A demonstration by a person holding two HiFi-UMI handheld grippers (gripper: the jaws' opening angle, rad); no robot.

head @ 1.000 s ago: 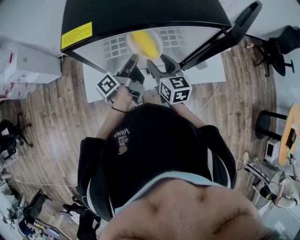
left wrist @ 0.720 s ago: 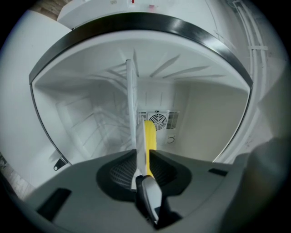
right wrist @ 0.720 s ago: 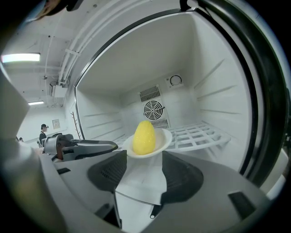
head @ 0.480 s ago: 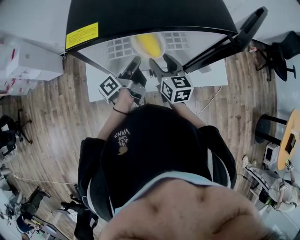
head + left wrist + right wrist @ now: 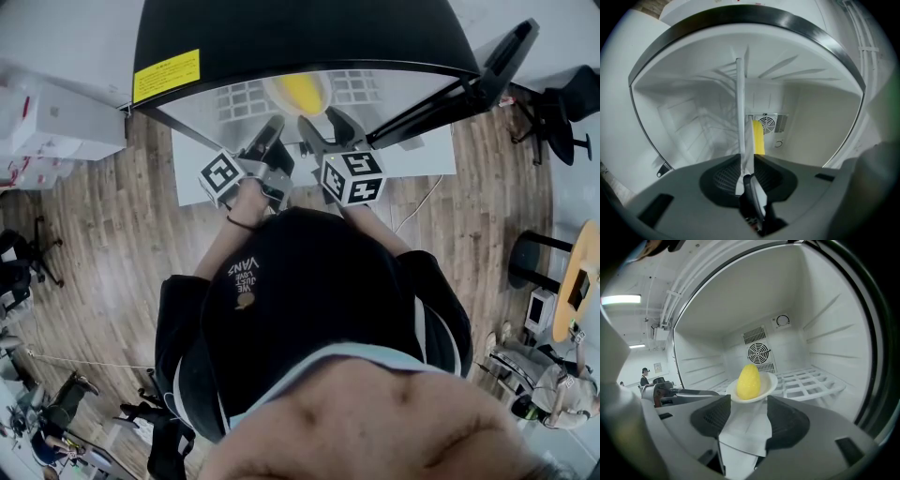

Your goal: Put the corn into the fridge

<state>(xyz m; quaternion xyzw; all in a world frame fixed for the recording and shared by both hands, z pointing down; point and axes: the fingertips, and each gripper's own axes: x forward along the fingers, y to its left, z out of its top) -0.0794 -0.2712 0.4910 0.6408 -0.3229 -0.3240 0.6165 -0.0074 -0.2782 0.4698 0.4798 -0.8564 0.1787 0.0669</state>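
Head view, left to right: the fridge (image 5: 300, 37) has a black top with a yellow label (image 5: 166, 72) near its left corner, and its cavity is open toward the person.

- Left tongs (image 5: 272, 129): reach in over the front edge of the shelf (image 5: 811, 380), rolled onto their side. In the left gripper view the jaws stand nearly together and are clamped on the rim of the white plate (image 5: 771, 382). The plate shows there edge-on as a thin line running away between them.
- Plate: sits level at the shelf's front edge, about mid-width. I cannot tell whether it rests on the wires or hangs just above them.
- Corn (image 5: 749, 380): a short yellow piece lying on the plate, inside the fridge. In the right gripper view it is foreshortened, with the blunt end toward the front. The tapered end points toward the fan (image 5: 758, 352) on the back wall, so the long axis runs roughly front to back, flat on the plate. From above it shows only as an oval, so the heading is approximate.
- Right tongs (image 5: 323, 124): jaws are well apart and hold nothing. The plate's near rim is just ahead of the gap, and contact cannot be judged.
- Door (image 5: 487, 52): swung open at the right, over the wood floor (image 5: 112, 234).
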